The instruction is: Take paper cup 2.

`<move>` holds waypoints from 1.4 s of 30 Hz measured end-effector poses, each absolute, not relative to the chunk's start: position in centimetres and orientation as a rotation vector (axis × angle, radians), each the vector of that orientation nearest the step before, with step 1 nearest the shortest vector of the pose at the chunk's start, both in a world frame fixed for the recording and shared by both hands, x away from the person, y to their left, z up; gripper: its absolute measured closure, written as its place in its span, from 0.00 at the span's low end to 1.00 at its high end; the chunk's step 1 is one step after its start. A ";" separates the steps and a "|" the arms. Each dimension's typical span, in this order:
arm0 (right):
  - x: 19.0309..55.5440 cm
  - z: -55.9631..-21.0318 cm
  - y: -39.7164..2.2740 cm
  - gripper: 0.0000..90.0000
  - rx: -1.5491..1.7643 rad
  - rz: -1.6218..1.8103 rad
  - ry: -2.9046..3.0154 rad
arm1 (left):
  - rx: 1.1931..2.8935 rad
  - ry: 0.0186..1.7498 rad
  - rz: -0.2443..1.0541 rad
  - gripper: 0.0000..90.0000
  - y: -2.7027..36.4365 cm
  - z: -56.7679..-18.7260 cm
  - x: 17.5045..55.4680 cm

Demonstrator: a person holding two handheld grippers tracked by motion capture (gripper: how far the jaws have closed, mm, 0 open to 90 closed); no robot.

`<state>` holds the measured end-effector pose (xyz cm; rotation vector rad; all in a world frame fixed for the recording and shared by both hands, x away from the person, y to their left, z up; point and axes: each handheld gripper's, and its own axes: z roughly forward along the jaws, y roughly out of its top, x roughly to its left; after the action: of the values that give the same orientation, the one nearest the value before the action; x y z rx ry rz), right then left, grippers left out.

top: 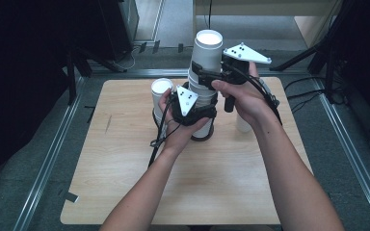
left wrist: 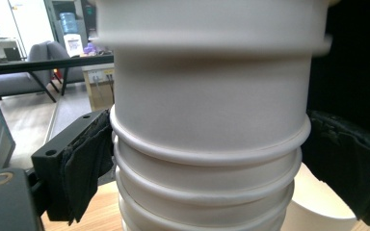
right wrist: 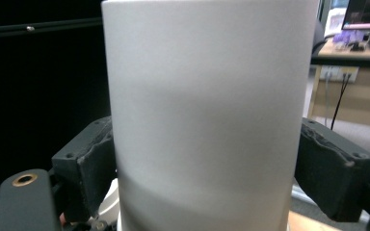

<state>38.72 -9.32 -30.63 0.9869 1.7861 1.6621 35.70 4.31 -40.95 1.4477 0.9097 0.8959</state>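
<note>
Both forearms came in from the near edge of the wooden counter [top: 125, 192] and met at a tall stack of white cups [top: 203, 86] that stood near the middle of the counter; the left forearm rose slanting to the right, the right forearm slanting to the left, so the two hands were close together.

The left hand [top: 180, 130] was low, wrapped around the left gripper [top: 195, 108], which pointed level toward the lower part of the stack; in the left gripper view its padded jaws stood on both sides of the nested rims and pressed on the stack [left wrist: 207, 159], so this gripper was clamped on it.

The right hand [top: 241, 98] was higher, with the wrist bent inward; the right gripper [top: 207, 74] reached the top cup [top: 207, 53] from the right side. In the right gripper view the jaws flanked the wall of this cup [right wrist: 207, 120]; the pads lay close against it, but I could not tell if they pressed.

Another white cup [top: 161, 89] stood just left of the stack, behind the left hand.
</note>
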 end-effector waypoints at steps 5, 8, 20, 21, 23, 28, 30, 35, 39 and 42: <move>38.6 -30.8 -9.3 0.16 0.977 1.650 1.813 | 1.405 0.893 0.900 0.06 4.5 -40.4 35.4; 38.6 -30.8 -9.3 0.15 0.985 1.666 1.825 | 1.398 0.893 0.893 0.06 4.5 -40.1 35.4; 38.5 -31.1 -9.4 0.16 0.993 1.643 1.849 | 1.380 0.916 0.842 0.05 4.5 -39.5 35.7; 38.5 -31.2 -9.4 0.15 0.996 1.641 1.854 | 1.385 0.919 0.838 0.05 4.6 -39.4 35.7; 38.5 -31.3 -9.5 0.15 0.997 1.636 1.858 | 1.388 0.918 0.834 0.05 4.6 -39.4 35.7; 38.7 -32.0 -9.6 0.13 1.019 1.616 1.889 | 1.391 0.907 0.833 0.08 4.8 -39.4 35.7; 38.7 -32.1 -9.6 0.14 1.005 1.614 1.876 | 1.393 0.905 0.836 0.08 4.8 -39.4 35.7; 38.6 -31.9 -9.7 0.16 0.982 1.632 1.852 | 1.393 0.904 0.837 0.09 4.9 -39.4 35.7; 38.4 -31.5 -9.8 0.18 0.975 1.655 1.819 | 1.390 0.901 0.840 0.09 4.9 -39.5 35.7; 38.3 -31.2 -9.7 0.19 0.960 1.654 1.797 | 1.388 0.902 0.841 0.09 4.8 -39.5 35.6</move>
<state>38.28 -9.73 -31.18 0.9599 1.7974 1.6537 35.64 4.82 -39.48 1.3877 0.9020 0.8410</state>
